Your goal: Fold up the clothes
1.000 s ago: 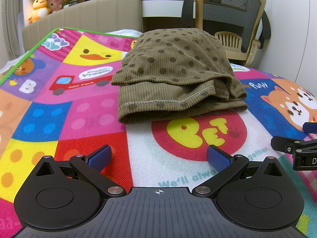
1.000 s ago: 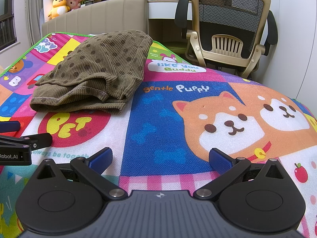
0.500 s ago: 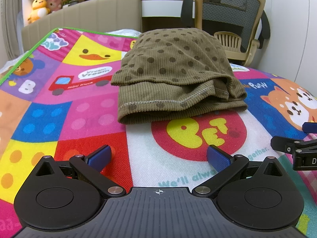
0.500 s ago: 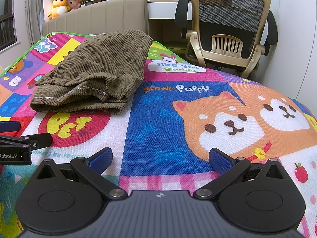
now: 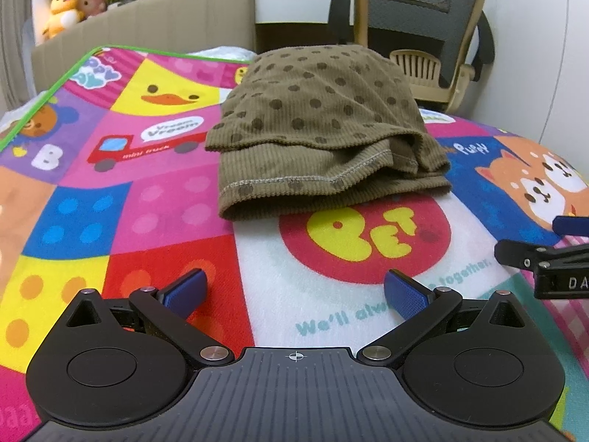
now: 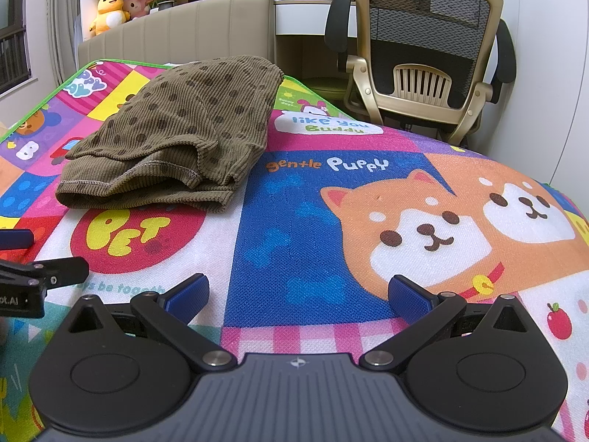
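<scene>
**Both grippers idle, folded garment on the mat**

Nothing has shifted since a second ago: both grippers sit where they were and the garment lies just as before.

On the left wrist view, the left gripper (image 5: pixel 294 291) has its blue-padded fingers (image 5: pixel 186 291) spread wide, with nothing between them; only the colourful play mat (image 5: pixel 165 213) shows in the gap. The right gripper (image 6: pixel 298 293) stands the same way, fingers (image 6: pixel 410 296) splayed fully apart and empty, above the blue and pink-checked part of the mat. Whether the pads actually touch the mat cannot be told.

The olive polka-dot garment (image 5: pixel 320 129) lies folded into a layered bundle on the mat, ahead of the left gripper and well apart from its fingertips, its stitched hem facing the camera just above the red "PET" circle (image 5: pixel 364 235). From the right wrist it sits ahead and to the left. Each gripper shows at the edge of the other's view, side by side. An office chair (image 6: pixel 430 51) stands beyond the mat.
</scene>
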### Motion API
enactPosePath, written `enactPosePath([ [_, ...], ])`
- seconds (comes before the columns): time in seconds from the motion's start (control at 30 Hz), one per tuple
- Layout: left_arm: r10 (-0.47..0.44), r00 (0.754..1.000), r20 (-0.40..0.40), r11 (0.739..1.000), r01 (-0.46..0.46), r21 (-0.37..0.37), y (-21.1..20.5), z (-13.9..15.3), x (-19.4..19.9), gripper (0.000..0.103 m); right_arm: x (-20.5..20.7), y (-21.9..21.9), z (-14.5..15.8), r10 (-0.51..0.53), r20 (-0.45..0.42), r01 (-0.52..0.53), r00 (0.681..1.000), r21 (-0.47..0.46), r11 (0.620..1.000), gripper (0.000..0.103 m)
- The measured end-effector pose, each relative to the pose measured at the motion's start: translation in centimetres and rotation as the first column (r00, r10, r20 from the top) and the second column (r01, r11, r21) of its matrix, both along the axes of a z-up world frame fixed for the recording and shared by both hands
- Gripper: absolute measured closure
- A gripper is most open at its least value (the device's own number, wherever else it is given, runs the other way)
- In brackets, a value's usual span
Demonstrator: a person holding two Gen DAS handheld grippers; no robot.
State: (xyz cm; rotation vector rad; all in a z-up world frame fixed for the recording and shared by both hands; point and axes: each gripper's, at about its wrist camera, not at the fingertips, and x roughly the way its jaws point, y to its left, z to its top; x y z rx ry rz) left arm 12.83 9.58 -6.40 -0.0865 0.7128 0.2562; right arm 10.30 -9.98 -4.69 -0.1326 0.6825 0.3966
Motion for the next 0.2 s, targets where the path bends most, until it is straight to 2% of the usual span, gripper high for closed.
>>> enactPosePath([
  [0.2, -0.009, 1.0, 0.003, 1.0, 0.009, 0.0, 0.05, 0.0, -0.1, 0.0, 0.01, -0.01, 0.0, 0.0, 0.0, 0.0, 1.0, 0.0, 1.0, 0.0],
])
